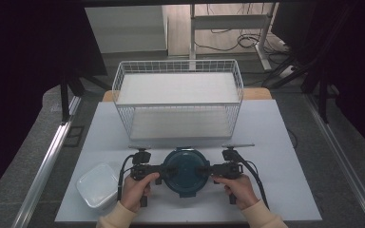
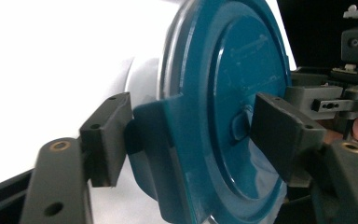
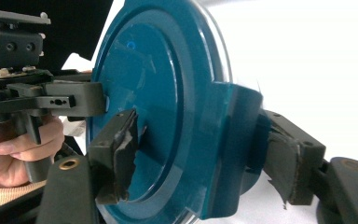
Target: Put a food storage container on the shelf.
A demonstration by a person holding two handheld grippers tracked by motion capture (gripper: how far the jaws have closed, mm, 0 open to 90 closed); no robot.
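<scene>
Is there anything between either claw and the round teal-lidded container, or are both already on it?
Nothing visible stands between them. The left claw straddles the latch tab on one side of the teal-lidded container, and the right claw does the same on the opposite side, pads against lid and tab. The wire basket and the clear container sit apart.

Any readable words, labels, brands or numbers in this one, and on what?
None can be read.
Teal lid: faint raised marks on its top face, too blurred to read.
Wire basket: no label seen.
Clear container: no label seen.
</scene>
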